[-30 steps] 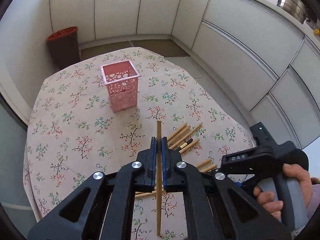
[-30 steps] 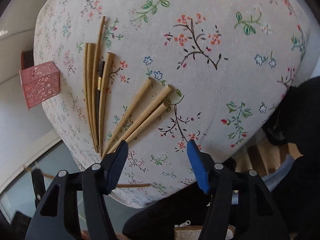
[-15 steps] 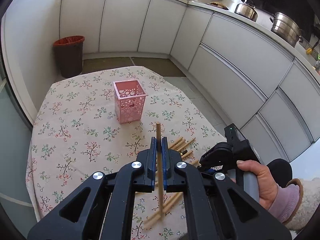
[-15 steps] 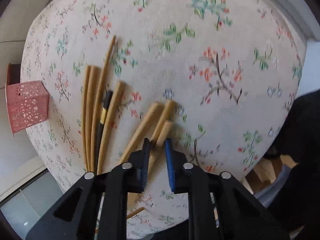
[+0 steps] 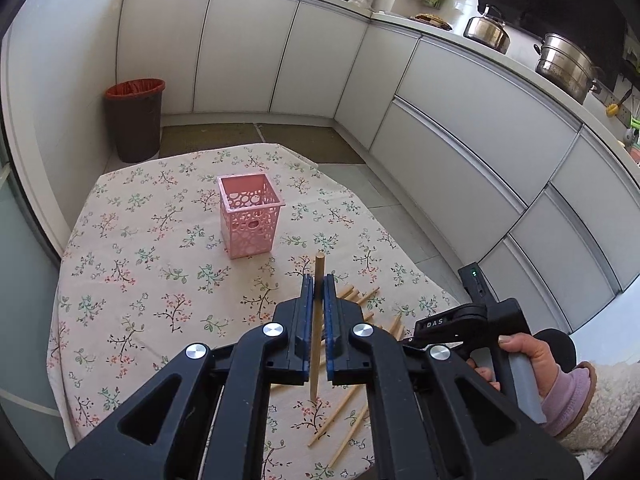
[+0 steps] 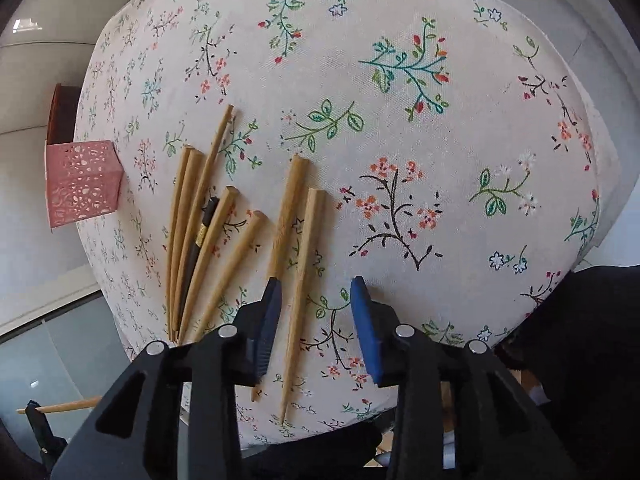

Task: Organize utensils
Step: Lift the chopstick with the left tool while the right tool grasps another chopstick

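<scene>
Left gripper is clamping one wooden chopstick upright between its pads, clear of the floral tablecloth. Pink basket is standing further back on the table, well apart from the gripper. Right gripper is opening its jaws; one chopstick on the cloth is lying between the pads, not pinched. Remaining chopsticks are lying fanned beside it, a dark one among them.
</scene>
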A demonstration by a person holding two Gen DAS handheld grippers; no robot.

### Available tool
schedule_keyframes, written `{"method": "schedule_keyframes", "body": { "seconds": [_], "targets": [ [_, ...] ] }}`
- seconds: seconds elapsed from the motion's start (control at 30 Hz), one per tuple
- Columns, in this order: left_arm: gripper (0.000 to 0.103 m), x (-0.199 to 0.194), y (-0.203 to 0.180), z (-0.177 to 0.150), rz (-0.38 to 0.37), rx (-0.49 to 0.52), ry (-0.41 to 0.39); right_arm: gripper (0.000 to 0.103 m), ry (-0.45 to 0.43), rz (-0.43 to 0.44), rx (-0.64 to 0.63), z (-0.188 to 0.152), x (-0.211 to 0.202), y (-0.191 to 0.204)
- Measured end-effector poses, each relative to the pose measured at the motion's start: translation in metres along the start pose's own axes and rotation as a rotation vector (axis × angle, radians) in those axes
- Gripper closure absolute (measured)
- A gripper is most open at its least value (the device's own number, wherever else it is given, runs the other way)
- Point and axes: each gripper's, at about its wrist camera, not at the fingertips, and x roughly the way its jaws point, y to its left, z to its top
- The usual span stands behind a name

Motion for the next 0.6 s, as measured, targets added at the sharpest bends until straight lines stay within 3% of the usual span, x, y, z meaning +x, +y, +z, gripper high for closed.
{"method": "schedule_keyframes", "body": {
  "seconds": [0.2,0.27,0.33,0.43,0.6],
  "targets": [
    [0.099,0.002,0.0,0.0,0.005,0.0,0.005,0.076,-0.044,-0.036,0.035,0.013,0.001,0.003],
    [0.099,0.002,-0.001,0.0,0.008,0.006,0.008,0.091,-0.079,-0.095,0.007,0.012,0.003,0.01],
    [0.099,0.003,-0.003,0.0,0.015,0.011,0.009,0.092,-0.105,-0.122,-0.021,0.01,0.005,0.021],
    [0.099,0.0,-0.002,0.001,0.017,0.001,0.002,0.095,-0.14,-0.076,-0.044,0.007,0.0,0.022],
    [0.099,-0.009,-0.006,0.004,0.008,-0.014,-0.022,0.095,-0.32,-0.056,-0.209,-0.015,-0.051,0.04]
  ]
}}
